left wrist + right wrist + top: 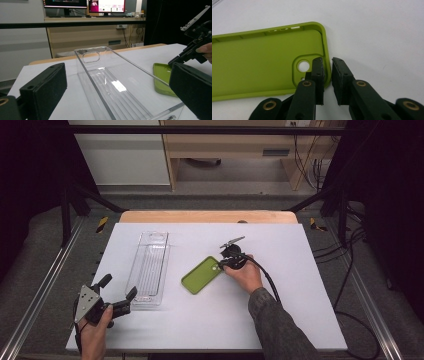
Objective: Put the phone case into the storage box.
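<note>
A lime-green phone case [200, 275] lies hollow side up on the white mat, right of a clear plastic tray [149, 267]. My right gripper [221, 265] is down at the case's far right corner. In the right gripper view, one jaw stands inside the case [262, 65] by the camera hole and the other outside, and the right gripper [327, 60] is pinched on the rim wall. My left gripper [120, 286] rests open at the tray's near left corner. In the left gripper view its jaws [118, 67] stand wide on either side of the tray [112, 82]. The case [162, 77] and the right gripper [175, 61] show beyond.
The white mat [300, 295] covers the wooden table. Black frame rails run along both sides, and cables hang at the right. A wooden desk with monitors [107, 5] stands behind the table.
</note>
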Demonstrator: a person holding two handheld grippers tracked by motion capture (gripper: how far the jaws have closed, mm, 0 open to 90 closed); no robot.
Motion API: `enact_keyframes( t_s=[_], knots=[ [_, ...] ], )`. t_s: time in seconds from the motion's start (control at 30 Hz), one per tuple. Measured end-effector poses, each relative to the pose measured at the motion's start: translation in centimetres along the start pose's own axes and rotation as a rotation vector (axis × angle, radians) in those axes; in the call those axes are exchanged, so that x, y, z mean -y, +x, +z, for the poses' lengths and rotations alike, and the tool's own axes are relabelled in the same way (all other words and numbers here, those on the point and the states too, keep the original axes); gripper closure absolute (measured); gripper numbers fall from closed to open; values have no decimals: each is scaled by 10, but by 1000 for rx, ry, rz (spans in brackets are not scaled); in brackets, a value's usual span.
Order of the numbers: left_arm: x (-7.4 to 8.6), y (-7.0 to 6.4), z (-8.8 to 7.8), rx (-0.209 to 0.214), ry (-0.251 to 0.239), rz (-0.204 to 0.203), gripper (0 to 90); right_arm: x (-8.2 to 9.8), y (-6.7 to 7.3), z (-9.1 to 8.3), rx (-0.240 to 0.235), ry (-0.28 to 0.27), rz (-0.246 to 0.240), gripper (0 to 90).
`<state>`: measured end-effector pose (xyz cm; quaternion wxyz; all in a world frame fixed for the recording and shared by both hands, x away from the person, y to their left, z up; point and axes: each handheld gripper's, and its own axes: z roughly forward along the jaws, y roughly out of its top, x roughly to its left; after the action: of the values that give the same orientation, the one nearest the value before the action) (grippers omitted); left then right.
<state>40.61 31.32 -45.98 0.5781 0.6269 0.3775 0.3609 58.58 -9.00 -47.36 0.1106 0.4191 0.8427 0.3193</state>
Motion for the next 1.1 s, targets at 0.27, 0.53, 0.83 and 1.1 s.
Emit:
enact_keyframes(
  t_s=[0.27,0.53,0.83,1.1],
  knots=[
    [0,0,-1,-1,-2,1,13,-1,2,2,16,6,12,823],
    [0,-2,0,1,6,8,13,-1,3,3,24,5,21,823],
    [1,-2,1,1,9,8,13,-1,1,3,18,5,38,816],
    [0,-1,0,-1,8,8,13,-1,1,2,14,2,44,831]
  ],
)
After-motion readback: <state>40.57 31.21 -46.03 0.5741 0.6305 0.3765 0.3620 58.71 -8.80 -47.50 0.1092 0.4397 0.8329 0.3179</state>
